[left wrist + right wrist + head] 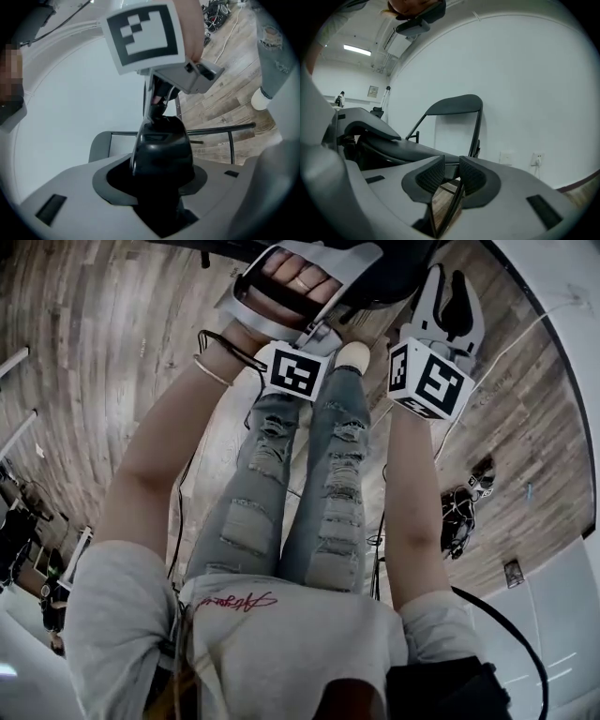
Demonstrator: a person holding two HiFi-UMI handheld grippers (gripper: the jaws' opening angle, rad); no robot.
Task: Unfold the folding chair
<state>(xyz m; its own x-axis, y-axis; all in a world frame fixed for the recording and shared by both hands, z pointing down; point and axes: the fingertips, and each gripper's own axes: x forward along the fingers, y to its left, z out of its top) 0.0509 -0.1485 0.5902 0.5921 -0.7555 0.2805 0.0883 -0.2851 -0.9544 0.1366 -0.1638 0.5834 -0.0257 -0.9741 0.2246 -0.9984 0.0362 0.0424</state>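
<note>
Left tool (157, 171) is clamped on the folding chair (440, 107): a glossy black part of its seat (161, 150) fills the gap between the dark pads. The right tool (451, 177) is set nearly closed, with only a narrow slot left between its ribbed pads (429, 176), and the seat's dark edge is taken into that slot. In the left gripper view the right tool's marker cube (143, 35) is seen just above the gripped seat. In the right gripper view the seat slab is seen running leftward from the jaws, roughly level, towards the left tool. Beyond it the backrest (461, 102) is seen standing upright on slanted tubes, in front of a white wall (525, 84). A wooden floor (225, 103) is shown below, with the person's jeans-clad legs (323, 484) and a pale shoe (260, 99) on it.
</note>
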